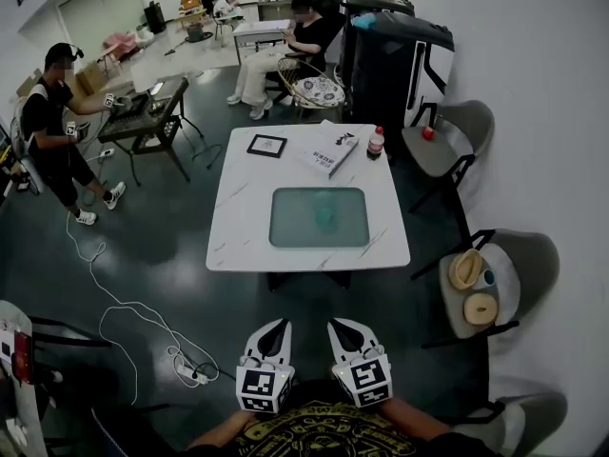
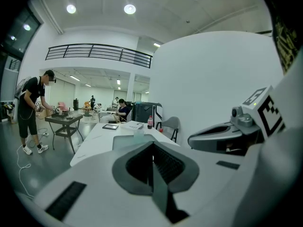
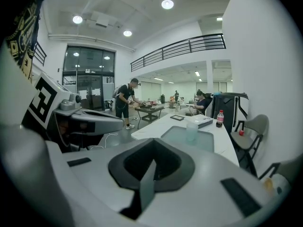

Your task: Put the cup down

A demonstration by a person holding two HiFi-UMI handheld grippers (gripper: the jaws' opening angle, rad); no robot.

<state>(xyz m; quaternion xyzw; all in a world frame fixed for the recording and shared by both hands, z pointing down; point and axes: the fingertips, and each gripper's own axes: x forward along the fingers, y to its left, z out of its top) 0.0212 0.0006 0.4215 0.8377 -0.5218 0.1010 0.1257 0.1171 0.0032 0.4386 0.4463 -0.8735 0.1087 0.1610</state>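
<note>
Left gripper [image 1: 276, 327] and right gripper [image 1: 341, 327], jaws together and empty, well apart from white marble-patterned table [image 1: 245, 228]; translucent pale-green plastic cup [image 1: 325, 211] upright on teal rectangular tray [image 1: 287, 234]; placement apparently complete; advisable to avoid nudging it.

The left gripper [image 1: 277, 327] and the right gripper [image 1: 342, 327] are held side by side, just apart, tips pointing forward and slightly down; both pairs of jaws are pressed together with nothing between them; the bare forearms [image 1: 221, 432] angle in behind them.
</note>
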